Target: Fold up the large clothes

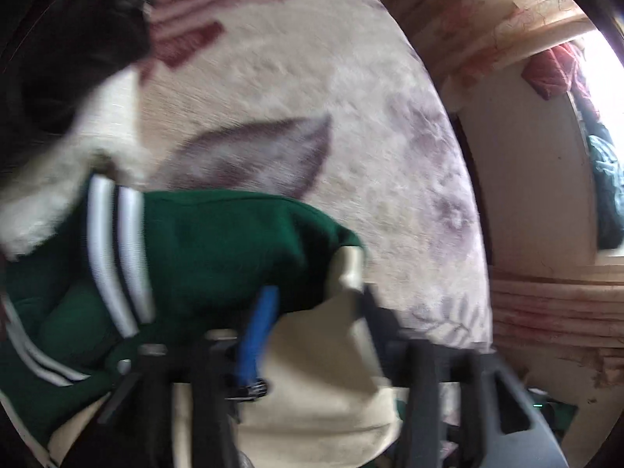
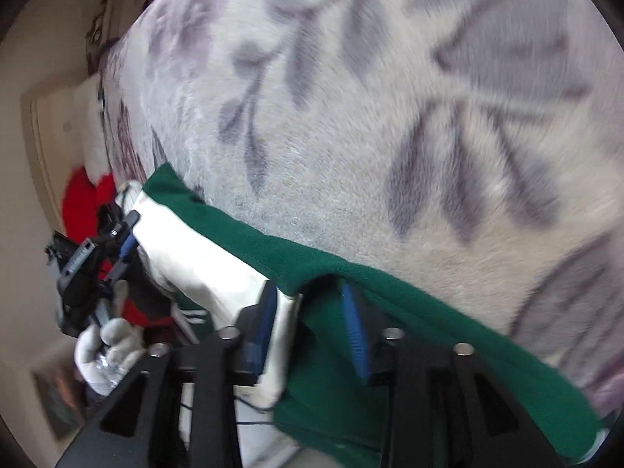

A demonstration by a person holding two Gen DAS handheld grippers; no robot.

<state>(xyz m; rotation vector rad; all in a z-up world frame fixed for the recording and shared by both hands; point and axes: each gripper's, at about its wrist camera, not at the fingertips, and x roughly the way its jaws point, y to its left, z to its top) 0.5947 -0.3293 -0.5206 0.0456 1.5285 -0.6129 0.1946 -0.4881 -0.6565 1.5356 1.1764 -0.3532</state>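
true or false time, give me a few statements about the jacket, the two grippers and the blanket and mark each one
1. The garment is green with white stripes. True.
2. The right gripper is hanging open, apart from the cloth. False: green and cream fabric sits between its blue-padded fingers.
3. The blanket under the garment is plain red. False: it is pale with greyish purple leaf and flower prints.
4. The left gripper shows in the right wrist view, at the garment's cream lining. True.
5. The garment lies neatly folded flat. False: it is bunched and lifted between the two grippers.
6. A gloved hand holds the left gripper's handle. True.
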